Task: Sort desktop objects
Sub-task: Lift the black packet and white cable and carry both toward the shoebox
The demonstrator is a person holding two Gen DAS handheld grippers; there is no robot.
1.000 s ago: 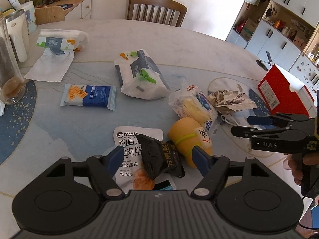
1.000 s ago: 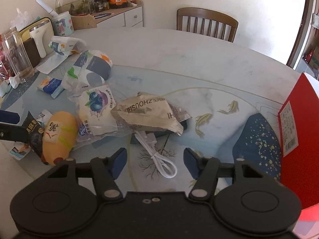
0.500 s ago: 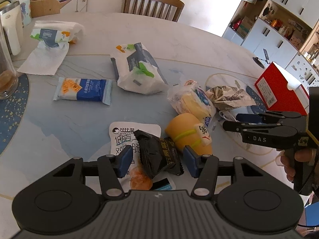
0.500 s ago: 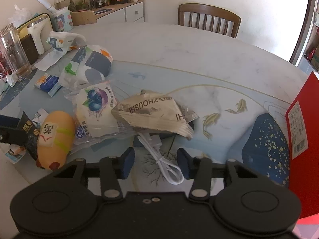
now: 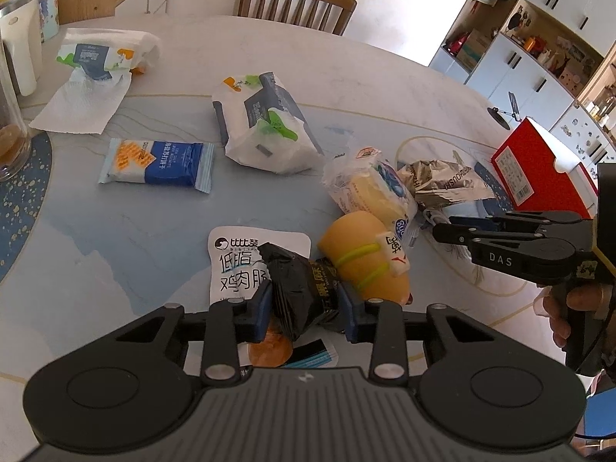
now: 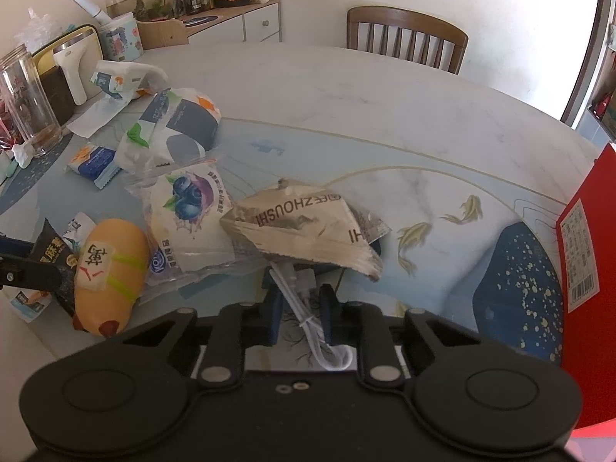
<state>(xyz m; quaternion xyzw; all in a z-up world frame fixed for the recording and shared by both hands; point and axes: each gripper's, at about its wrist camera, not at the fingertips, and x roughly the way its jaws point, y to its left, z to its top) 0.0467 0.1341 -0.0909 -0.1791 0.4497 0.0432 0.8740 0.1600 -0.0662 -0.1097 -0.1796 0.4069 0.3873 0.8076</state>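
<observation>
Over the near edge of the marble table (image 5: pixel 385 77), both grippers point steeply down and forward at the clutter. The left gripper (image 5: pixel 306 304) is closing; its blue pads already press on either side of a crinkled black snack packet (image 5: pixel 298 288), which lies across a flat white pouch (image 5: pixel 238 261) with bold black print. The right gripper (image 6: pixel 298 308) has its jaws drawn narrow around a bundled white cable (image 6: pixel 304 308), glossy and tied with a thin strap, its loop showing just below the fingers. In the left view a hand (image 5: pixel 569 308) is seen on that tool's black handle at the right edge.

Just beside the black packet sits a smooth, rounded yellow bun-shaped pack (image 6: pixel 111 265) banded with green lines and a white label. Touching it is a clear plastic bag with a blueberry print (image 6: pixel 188 211), soft and wrinkled. A crumpled beige paper bag (image 6: pixel 304 227) overlaps the top of the cable. Farther off lie a blue and white wafer packet (image 5: pixel 154 161), a puffy white tissue pack (image 5: pixel 265 131) and a second, opened one (image 5: pixel 104 54) with a sheet trailing out. A stiff red box (image 5: pixel 539 169) stands at the table's right edge.
</observation>
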